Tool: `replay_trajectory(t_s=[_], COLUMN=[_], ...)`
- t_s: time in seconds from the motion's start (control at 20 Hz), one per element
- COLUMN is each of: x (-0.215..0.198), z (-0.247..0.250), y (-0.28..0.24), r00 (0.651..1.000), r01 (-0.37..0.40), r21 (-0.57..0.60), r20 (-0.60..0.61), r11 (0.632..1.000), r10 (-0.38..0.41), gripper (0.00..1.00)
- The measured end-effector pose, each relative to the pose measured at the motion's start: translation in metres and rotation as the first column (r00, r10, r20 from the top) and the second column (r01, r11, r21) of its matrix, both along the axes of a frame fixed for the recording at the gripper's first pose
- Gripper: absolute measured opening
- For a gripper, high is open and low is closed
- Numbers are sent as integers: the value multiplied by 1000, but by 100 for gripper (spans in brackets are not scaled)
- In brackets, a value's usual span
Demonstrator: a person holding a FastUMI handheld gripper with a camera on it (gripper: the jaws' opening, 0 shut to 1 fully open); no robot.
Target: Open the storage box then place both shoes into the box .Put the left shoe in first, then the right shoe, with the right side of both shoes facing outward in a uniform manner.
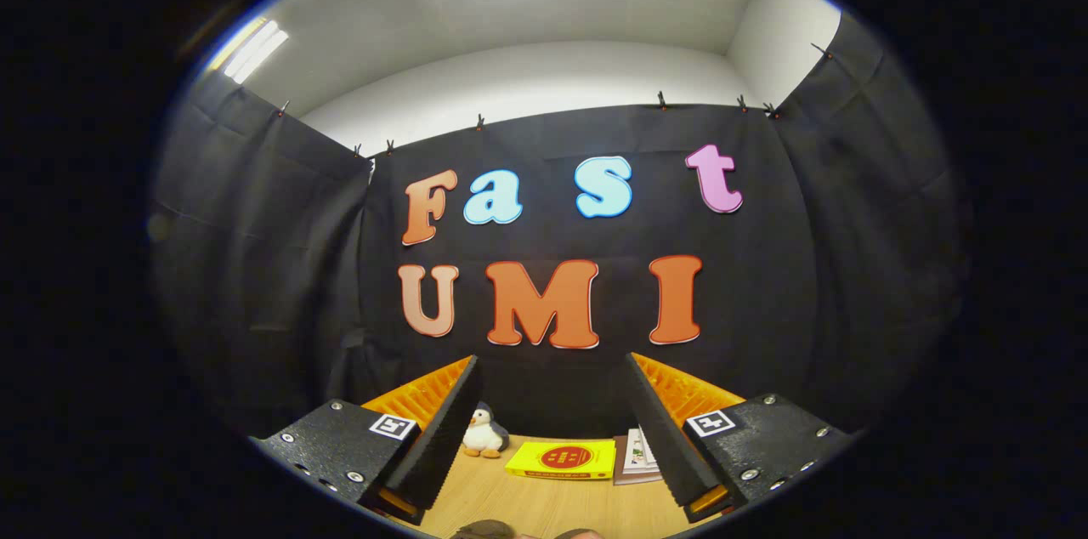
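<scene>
My gripper (552, 369) is held high and level, facing the booth's back wall, its two fingers spread wide apart with nothing between them. Below and between the fingers lies the wooden table (527, 501). At the very near edge of the table two dark rounded shapes (484, 530) peek up; I cannot tell what they are.
A small plush penguin (484, 433) stands at the far edge of the table by the left finger. A yellow book (563, 459) lies beside it, and a white booklet (639, 454) lies against the right finger. Black cloth walls close in behind and at both sides.
</scene>
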State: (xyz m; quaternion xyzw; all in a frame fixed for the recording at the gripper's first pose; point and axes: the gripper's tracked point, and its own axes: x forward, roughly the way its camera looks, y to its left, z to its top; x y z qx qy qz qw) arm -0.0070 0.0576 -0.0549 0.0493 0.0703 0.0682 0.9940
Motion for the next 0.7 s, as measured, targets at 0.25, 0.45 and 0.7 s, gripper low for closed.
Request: replay_trajectory(t_s=[0.25,0.45,0.7], x=[-13,-30,-61], z=[-46,-98,-150], y=[57,104,159], r00=[978,912,771], r01=[-130,-216,-266], r21=[96,196,362], r20=[-148,-309,-477], r11=[987,957,893], r10=[144,269,423], gripper=[100,99,97])
